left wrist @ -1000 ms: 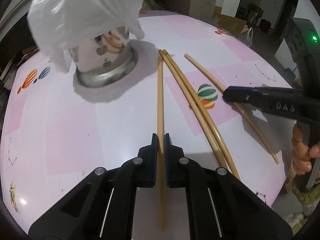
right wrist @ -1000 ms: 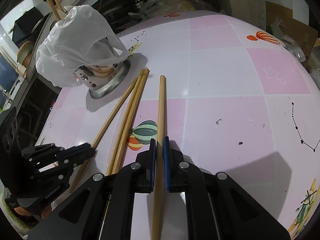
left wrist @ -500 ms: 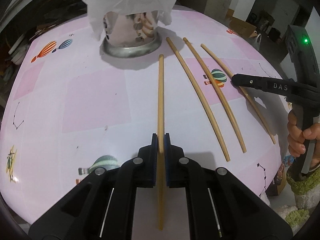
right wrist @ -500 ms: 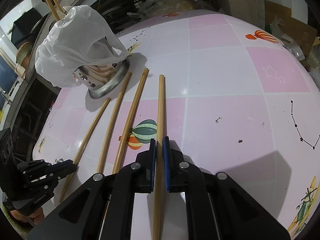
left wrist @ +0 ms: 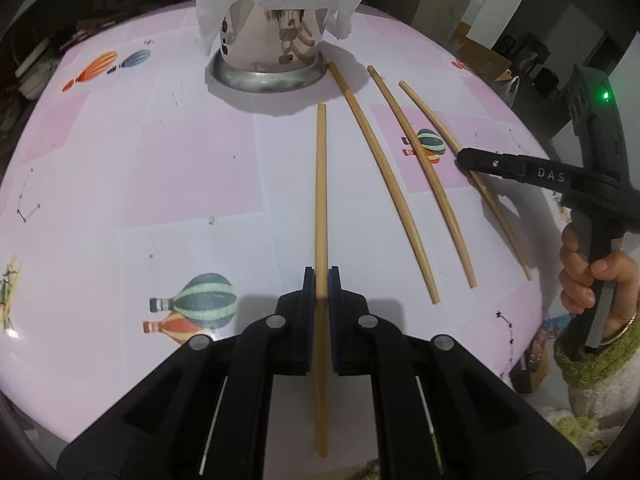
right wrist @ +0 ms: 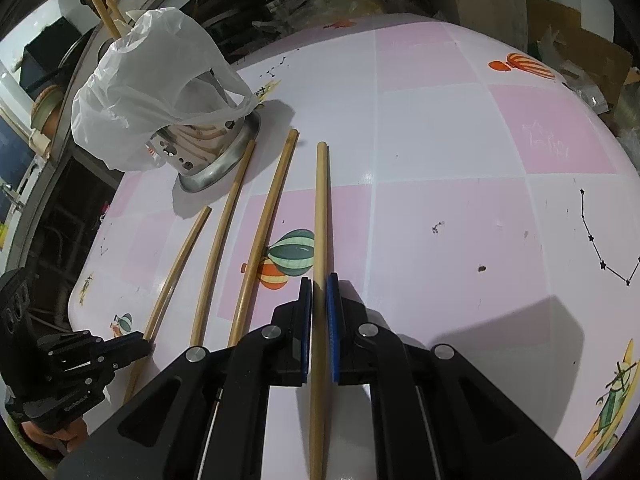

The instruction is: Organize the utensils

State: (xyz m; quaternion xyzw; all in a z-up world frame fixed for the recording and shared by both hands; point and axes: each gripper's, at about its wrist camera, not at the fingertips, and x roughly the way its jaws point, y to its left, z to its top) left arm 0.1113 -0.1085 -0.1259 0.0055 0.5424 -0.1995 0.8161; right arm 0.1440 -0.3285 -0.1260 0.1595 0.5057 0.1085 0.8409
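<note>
Four wooden chopsticks lie fanned out on the pink-and-white tablecloth (left wrist: 192, 184). My left gripper (left wrist: 321, 276) is shut on the leftmost chopstick (left wrist: 321, 184), whose far end points toward the metal utensil holder (left wrist: 268, 52). My right gripper (right wrist: 319, 280) is shut on the rightmost chopstick (right wrist: 320, 208). Two loose chopsticks (left wrist: 384, 172) (left wrist: 430, 176) rest between the held ones. The right gripper (left wrist: 460, 158) shows at the right in the left wrist view. In the right wrist view the left gripper (right wrist: 144, 345) sits low on the left.
The perforated holder (right wrist: 208, 152) is draped with a white plastic bag (right wrist: 152, 80) and has more chopsticks inside. A hand in a green knit cuff (left wrist: 588, 276) grips the right tool. The table's near edge runs just below both grippers. Cardboard boxes (right wrist: 576, 52) stand beyond the table.
The left gripper has dragged its chopstick leftward, away from the others. The two middle chopsticks, first touching, now lie spread apart. The right gripper and its chopstick have not moved.
</note>
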